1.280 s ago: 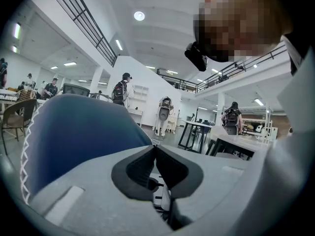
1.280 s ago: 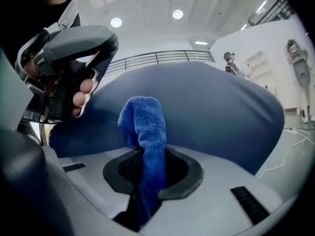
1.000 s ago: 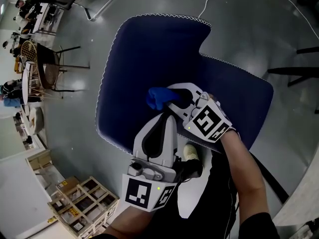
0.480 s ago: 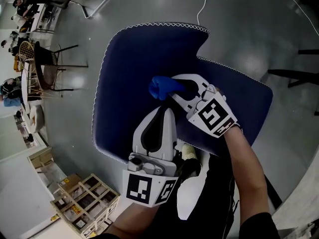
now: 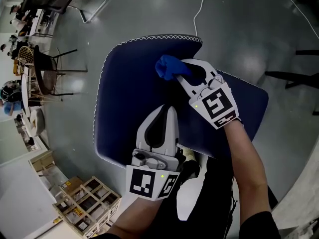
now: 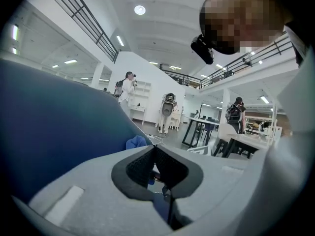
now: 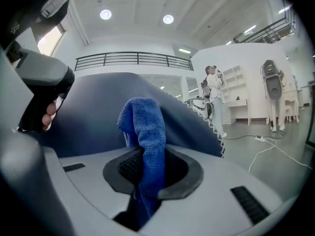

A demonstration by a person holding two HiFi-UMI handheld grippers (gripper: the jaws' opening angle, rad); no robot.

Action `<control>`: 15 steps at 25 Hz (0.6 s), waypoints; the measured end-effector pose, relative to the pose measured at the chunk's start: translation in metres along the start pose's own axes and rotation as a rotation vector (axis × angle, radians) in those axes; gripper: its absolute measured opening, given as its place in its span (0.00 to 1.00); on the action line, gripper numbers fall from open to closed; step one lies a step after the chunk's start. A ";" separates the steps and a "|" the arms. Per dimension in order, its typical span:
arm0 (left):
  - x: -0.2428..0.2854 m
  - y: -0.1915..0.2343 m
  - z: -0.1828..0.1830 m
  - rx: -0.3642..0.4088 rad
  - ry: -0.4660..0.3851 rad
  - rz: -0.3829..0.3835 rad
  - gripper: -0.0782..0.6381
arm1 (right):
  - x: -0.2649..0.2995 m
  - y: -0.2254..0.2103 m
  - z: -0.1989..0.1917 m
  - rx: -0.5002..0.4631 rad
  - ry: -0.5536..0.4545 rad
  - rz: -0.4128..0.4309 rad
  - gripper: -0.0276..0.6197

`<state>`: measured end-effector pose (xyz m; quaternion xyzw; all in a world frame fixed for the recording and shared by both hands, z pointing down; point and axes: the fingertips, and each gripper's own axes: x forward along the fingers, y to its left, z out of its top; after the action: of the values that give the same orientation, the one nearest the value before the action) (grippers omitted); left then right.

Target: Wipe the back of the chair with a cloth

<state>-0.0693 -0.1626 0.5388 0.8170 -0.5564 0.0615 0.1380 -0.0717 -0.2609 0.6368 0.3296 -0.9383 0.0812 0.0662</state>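
Note:
The chair back point(image 5: 129, 93) is dark blue with a white stitched edge and fills the middle of the head view. My right gripper point(image 5: 182, 69) is shut on a blue cloth point(image 5: 168, 67) and holds it against the chair back near the top edge. In the right gripper view the cloth point(image 7: 145, 132) sticks up from between the jaws in front of the chair back point(image 7: 98, 112). My left gripper point(image 5: 169, 108) is shut with nothing in it and points at the lower middle of the chair back. Its own view shows the chair back point(image 6: 54, 122) at left and the cloth point(image 6: 136, 142) beyond.
A white cable point(image 5: 207, 1) runs over the grey floor beyond the chair. Wooden crates point(image 5: 84, 203) stand at the lower left, chairs and tables point(image 5: 50, 68) at the far left, black legs point(image 5: 294, 76) at the right. People stand far off in both gripper views.
My right gripper has carried the cloth up the chair back, from its middle to near the top edge. The left gripper has stayed almost where it was.

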 end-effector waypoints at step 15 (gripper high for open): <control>-0.001 -0.024 0.018 0.015 -0.007 -0.076 0.13 | -0.047 -0.019 0.028 0.085 -0.032 -0.108 0.16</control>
<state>-0.0482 -0.1593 0.5173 0.8389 -0.5249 0.0574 0.1320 -0.0247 -0.2523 0.6034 0.3835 -0.9158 0.1118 0.0414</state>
